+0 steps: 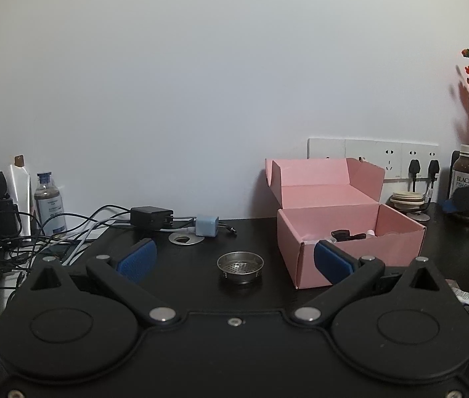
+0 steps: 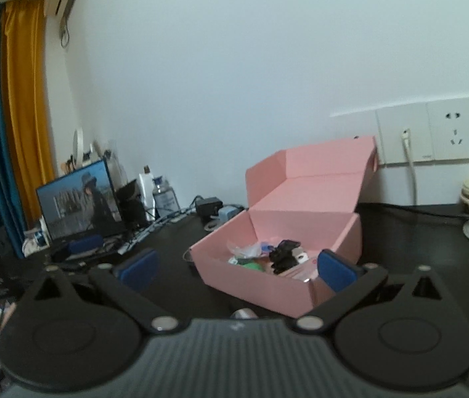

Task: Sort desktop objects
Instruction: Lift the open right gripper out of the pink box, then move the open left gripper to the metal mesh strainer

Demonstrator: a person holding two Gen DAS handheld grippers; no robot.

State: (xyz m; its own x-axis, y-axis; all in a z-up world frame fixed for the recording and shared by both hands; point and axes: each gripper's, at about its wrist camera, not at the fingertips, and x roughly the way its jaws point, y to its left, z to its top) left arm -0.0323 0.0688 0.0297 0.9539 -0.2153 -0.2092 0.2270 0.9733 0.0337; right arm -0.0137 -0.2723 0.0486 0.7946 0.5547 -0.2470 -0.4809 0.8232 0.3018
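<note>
- Dark desk (image 1: 181,285) against a plain white wall is your workspace; both grippers hang over its near edge, each with jaws spread wide and nothing between them.
- Your left gripper (image 1: 234,260) points straight at the small metal strainer cup (image 1: 240,264), which sits alone on the desk between the blue pads.
- Your right gripper (image 2: 234,267) faces the open pink box (image 2: 267,285), just right of the strainer, already holding small items.
- Farther back lie a metal ring (image 1: 186,239), a pale blue charger (image 1: 206,225) and a black adapter (image 1: 151,218) with tangled cables.
- Judging by this, the strainer is the current pick: ease the left gripper forward and down, close across its rim, then carry it over the box wall.
</note>
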